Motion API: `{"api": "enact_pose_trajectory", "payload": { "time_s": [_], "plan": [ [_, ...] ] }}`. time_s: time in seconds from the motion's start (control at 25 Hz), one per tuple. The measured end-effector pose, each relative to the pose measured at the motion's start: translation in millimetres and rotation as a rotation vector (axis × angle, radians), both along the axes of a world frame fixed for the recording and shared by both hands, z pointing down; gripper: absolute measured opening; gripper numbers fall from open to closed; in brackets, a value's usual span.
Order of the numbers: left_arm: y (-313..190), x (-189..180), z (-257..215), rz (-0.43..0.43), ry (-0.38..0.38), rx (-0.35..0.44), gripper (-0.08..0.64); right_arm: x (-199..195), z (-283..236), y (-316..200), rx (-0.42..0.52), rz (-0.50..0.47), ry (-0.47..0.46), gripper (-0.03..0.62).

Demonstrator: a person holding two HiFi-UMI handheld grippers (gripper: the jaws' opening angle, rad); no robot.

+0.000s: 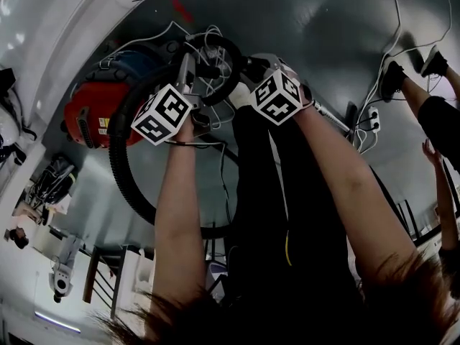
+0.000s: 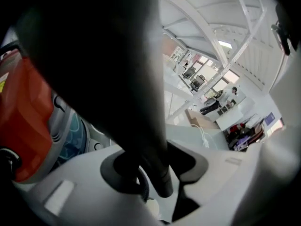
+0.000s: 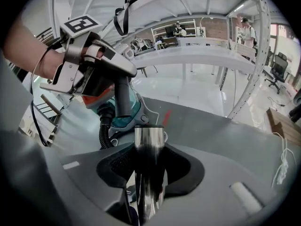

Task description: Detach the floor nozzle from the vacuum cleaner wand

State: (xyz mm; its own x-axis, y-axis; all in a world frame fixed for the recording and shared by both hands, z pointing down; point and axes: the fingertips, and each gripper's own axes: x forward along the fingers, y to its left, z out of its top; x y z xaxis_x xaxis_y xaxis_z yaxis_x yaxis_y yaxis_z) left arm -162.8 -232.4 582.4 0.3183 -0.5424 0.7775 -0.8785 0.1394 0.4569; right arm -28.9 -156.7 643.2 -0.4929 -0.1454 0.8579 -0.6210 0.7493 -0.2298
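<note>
Vacuum cleaner wand [image 3: 149, 140], chrome tube: being pinched between the jaws of right hand-held gripper [image 3: 149, 175], open end pointing away from camera. Left hand-held gripper [image 3: 123, 72]: clamping grey hose handle [image 3: 123, 100], just beside red canister [image 1: 90, 110]. Floor nozzle: not showing in any view, presumably sitting at wand's hidden end. Step in hand, by judgement: securing both grips before separation. Next move calling for: steadying wand, locating nozzle collar, pulling straight without dragging hose [image 1: 126, 171].
</note>
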Motion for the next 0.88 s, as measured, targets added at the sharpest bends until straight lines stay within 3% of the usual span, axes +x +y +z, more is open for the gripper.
{"api": "enact_pose_trajectory", "payload": {
  "time_s": [0.28,0.52,0.72,0.88],
  "plan": [
    [19,3,32,-0.051,-0.007,0.01,0.175,-2,23,-11,-0.024,0.002,0.012,0.161],
    [28,9,69,-0.064,0.0,-0.025,0.178,-9,48,-17,-0.027,0.002,0.004,0.163],
    [39,3,107,-0.059,-0.054,-0.07,0.181,-13,85,-18,-0.052,0.007,0.022,0.164],
    [58,1,137,-0.064,-0.052,-0.12,0.184,-12,111,-16,-0.089,0.007,0.045,0.164]
  ]
}}
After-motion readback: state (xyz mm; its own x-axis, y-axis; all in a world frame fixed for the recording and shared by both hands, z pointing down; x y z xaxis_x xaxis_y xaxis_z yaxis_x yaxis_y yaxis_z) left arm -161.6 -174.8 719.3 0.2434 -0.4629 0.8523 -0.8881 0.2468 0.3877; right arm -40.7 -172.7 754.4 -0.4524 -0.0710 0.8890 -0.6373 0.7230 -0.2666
